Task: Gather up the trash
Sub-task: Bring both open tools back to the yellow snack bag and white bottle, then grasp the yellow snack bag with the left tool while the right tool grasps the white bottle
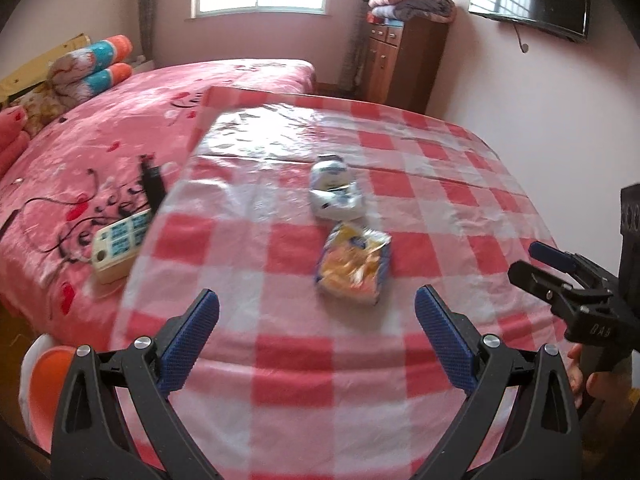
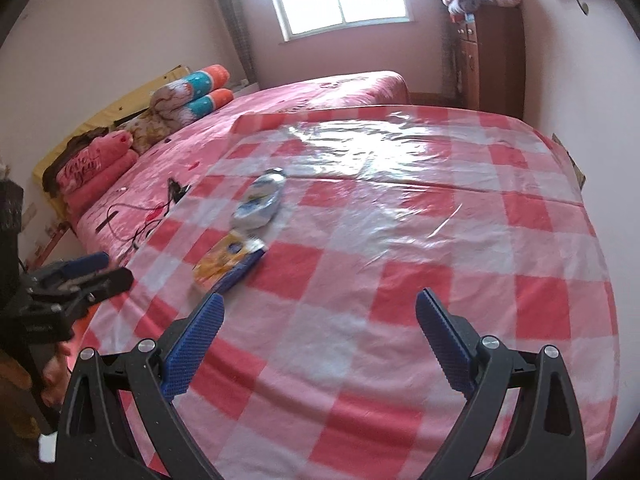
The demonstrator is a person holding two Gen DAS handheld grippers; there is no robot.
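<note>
A yellow and blue snack wrapper [image 1: 354, 266] lies on the red-and-white checked table [image 1: 280, 360], with a crumpled white and blue wrapper [image 1: 335, 191] just beyond it. My left gripper [image 1: 316, 312] is open and empty, a little short of the yellow wrapper. My right gripper [image 2: 320, 314] is open and empty over the table; the yellow wrapper [image 2: 228, 262] and the white wrapper [image 2: 260, 200] lie ahead to its left. Each gripper shows at the edge of the other's view: the right one [image 1: 560, 276], the left one [image 2: 80, 276].
A pink bed [image 1: 100, 140] adjoins the table's left side, with a power strip [image 1: 120, 244], a black cable and rolled quilts [image 1: 92, 68]. A wooden cabinet [image 1: 404, 64] stands at the far wall. An orange and white object [image 1: 44, 380] sits at the lower left.
</note>
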